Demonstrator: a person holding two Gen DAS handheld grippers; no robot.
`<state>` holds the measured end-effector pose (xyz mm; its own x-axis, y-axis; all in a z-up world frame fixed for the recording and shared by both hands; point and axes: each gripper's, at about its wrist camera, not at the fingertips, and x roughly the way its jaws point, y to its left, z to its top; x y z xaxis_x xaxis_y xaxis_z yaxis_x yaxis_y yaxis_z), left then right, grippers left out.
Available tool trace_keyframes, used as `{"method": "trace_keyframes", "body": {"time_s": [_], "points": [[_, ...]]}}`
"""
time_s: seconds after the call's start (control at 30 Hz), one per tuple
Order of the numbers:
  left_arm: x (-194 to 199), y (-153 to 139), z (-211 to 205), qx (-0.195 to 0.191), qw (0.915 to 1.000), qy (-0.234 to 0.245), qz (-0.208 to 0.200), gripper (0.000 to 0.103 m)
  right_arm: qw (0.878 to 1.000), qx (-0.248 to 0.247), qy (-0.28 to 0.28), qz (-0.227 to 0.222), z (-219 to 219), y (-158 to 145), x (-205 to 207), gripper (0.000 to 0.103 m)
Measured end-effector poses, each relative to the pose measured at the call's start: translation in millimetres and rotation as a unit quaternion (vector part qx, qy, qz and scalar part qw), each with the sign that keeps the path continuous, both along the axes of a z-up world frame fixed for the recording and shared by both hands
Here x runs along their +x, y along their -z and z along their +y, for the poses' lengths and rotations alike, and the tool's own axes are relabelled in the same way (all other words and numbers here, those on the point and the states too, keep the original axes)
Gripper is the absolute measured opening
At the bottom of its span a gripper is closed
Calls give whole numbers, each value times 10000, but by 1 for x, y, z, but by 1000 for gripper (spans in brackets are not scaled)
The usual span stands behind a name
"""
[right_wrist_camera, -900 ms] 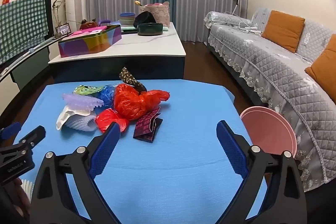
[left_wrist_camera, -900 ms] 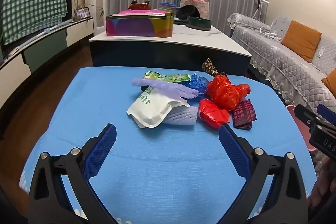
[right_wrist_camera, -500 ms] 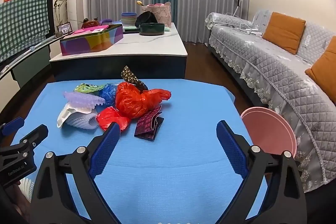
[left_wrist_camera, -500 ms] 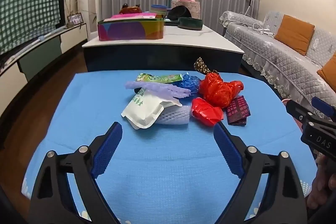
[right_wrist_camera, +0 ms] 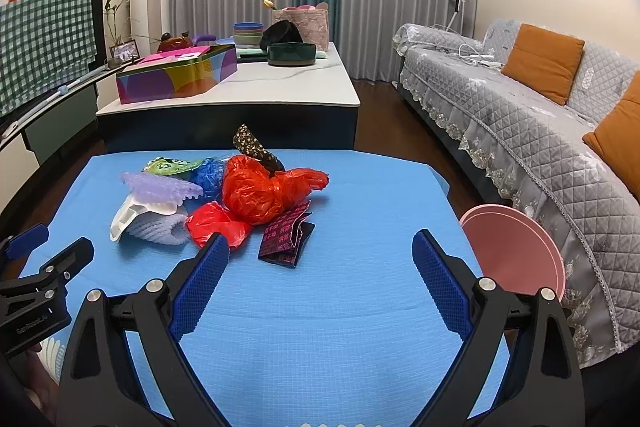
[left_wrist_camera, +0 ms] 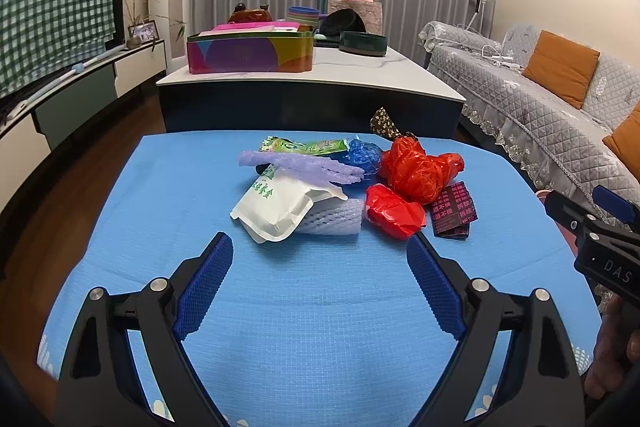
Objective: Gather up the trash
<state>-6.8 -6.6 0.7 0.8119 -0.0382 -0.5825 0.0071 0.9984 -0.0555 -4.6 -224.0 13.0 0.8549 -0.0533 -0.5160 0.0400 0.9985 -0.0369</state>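
A pile of trash lies on the blue table [left_wrist_camera: 320, 307]: a white pouch [left_wrist_camera: 276, 207], white foam net [left_wrist_camera: 332, 221], purple foam strip [left_wrist_camera: 300, 165], green wrapper [left_wrist_camera: 304, 147], blue bag [left_wrist_camera: 364, 157], two red plastic bags [left_wrist_camera: 416, 171] [left_wrist_camera: 394, 211] and a dark red packet [left_wrist_camera: 454, 211]. My left gripper [left_wrist_camera: 320, 275] is open and empty, short of the pile. My right gripper [right_wrist_camera: 320, 275] is open and empty, to the right of the pile [right_wrist_camera: 260, 191]. A pink round bin [right_wrist_camera: 516, 247] stands off the table's right edge.
A white-topped counter [left_wrist_camera: 320, 75] behind the table carries a colourful tin box [left_wrist_camera: 250, 53] and bowls. A grey sofa [right_wrist_camera: 540, 131] with orange cushions runs along the right. A TV stand [left_wrist_camera: 60, 95] is at the left.
Both grippers stay open. The left view has drawn back and risen slightly, so the pile sits a little farther off. The right gripper has hardly moved.
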Motion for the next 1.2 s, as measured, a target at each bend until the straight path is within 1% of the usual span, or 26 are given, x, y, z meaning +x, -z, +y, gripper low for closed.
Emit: {"method": "trace_keyframes", "body": {"time_s": [0.4, 0.47, 0.5, 0.63, 0.8, 1.2], "points": [[1, 2, 0, -34, 10000, 2, 86, 87, 10000, -44, 22, -12, 5, 0, 0, 92], [2, 2, 1, -41, 9999, -28, 109, 91, 10000, -36, 22, -15, 4, -1, 0, 92], [2, 2, 2, -54, 9999, -38, 108, 92, 10000, -35, 16, -13, 4, -2, 0, 92], [2, 2, 4, -103, 9998, -66, 127, 92, 10000, -31, -12, -18, 5, -3, -1, 92], [2, 2, 5, -106, 9999, -63, 122, 93, 10000, -12, 1, 3, 5, -3, 0, 95], [2, 3, 5, -98, 9999, -83, 109, 95, 10000, -3, -12, 10, 5, -4, 0, 96]]}}
